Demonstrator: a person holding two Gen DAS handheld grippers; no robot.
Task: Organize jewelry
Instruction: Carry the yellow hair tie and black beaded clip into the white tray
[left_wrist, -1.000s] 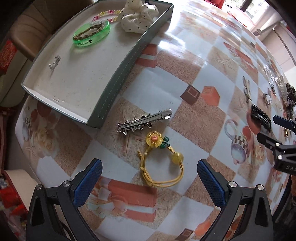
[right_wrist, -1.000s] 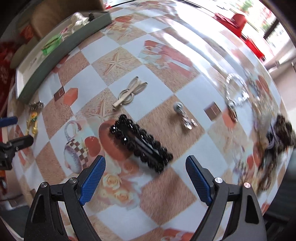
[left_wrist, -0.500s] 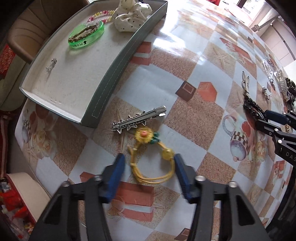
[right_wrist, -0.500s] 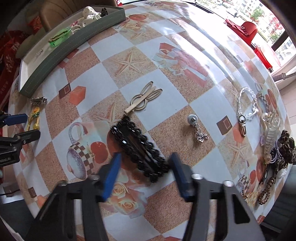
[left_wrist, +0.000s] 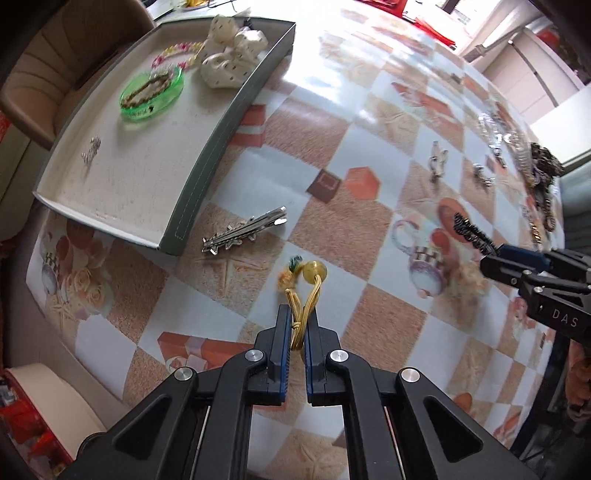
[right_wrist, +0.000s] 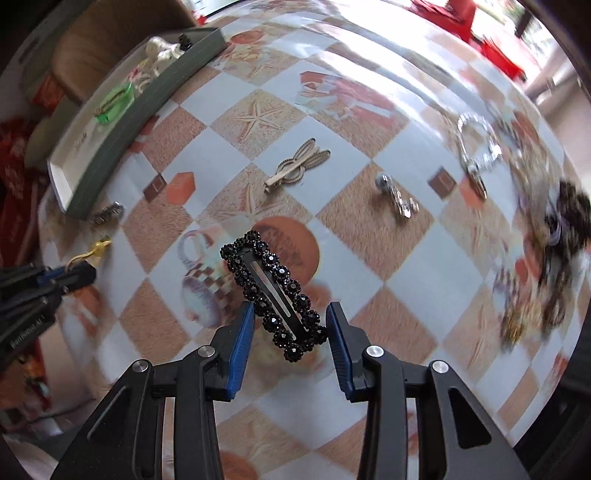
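Note:
My left gripper (left_wrist: 296, 325) is shut on the yellow hair tie (left_wrist: 304, 291), whose flower and bead ends hang forward above the table. A silver spiked hair clip (left_wrist: 245, 230) lies beside the grey tray (left_wrist: 207, 158). My right gripper (right_wrist: 290, 325) is shut on the near end of the black beaded hair clip (right_wrist: 273, 284), which is raised off the table. The right gripper also shows at the right edge of the left wrist view (left_wrist: 532, 266), and the left gripper shows in the right wrist view (right_wrist: 55, 277).
The tray holds a green dish (left_wrist: 151, 94), a white bow (left_wrist: 231, 55), a bead bracelet and a small silver piece (left_wrist: 90, 149). On the table lie a beige clip (right_wrist: 297, 166), a silver charm (right_wrist: 397, 194), a crystal bracelet (right_wrist: 476, 147) and a dark jewelry pile (right_wrist: 554, 251).
Both grippers closed from wide open. The left one took hold of the yellow hair tie and lifted it. The right one closed on the black beaded clip and raised it.

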